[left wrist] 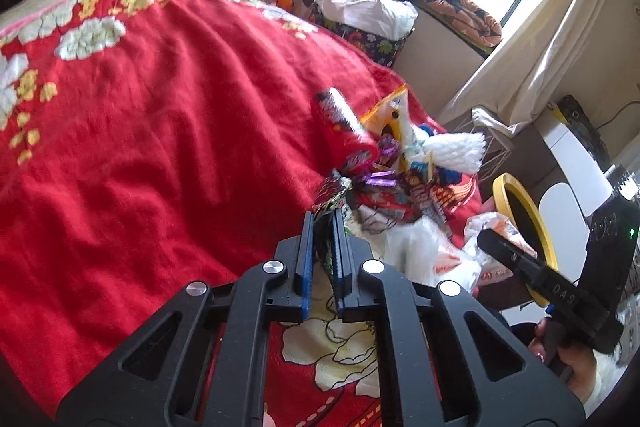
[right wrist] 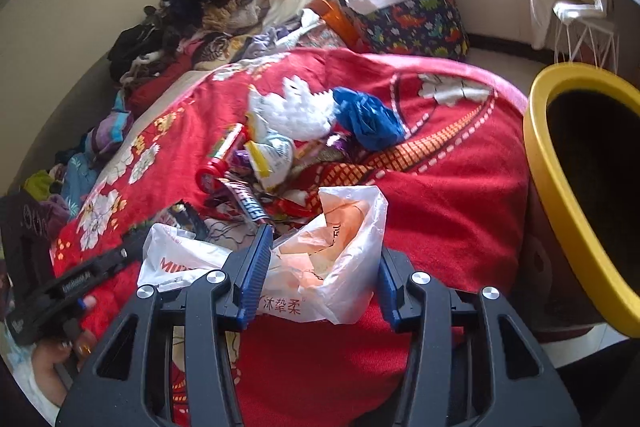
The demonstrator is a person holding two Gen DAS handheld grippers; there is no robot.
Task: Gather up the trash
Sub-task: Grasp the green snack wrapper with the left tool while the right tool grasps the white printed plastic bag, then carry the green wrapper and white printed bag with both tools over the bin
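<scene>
A heap of trash lies on the red bed blanket (left wrist: 160, 115): a red snack tube (left wrist: 346, 137), wrappers (left wrist: 400, 195), white netting (left wrist: 456, 149) and a white-and-orange plastic bag (left wrist: 440, 255). My left gripper (left wrist: 323, 223) is shut on a dark patterned wrapper (left wrist: 330, 197) at the near edge of the heap. In the right wrist view my right gripper (right wrist: 322, 251) is open, its fingers on either side of the plastic bag (right wrist: 340, 247). The red tube (right wrist: 222, 159), a blue bag (right wrist: 368, 119) and white netting (right wrist: 296, 111) lie beyond it.
A yellow-rimmed bin (right wrist: 568, 187) stands beside the bed on the right; it also shows in the left wrist view (left wrist: 520, 227). A patterned basket holding white bags (right wrist: 416, 15) sits at the bed's far end. Clothes (right wrist: 192, 23) are piled along the wall.
</scene>
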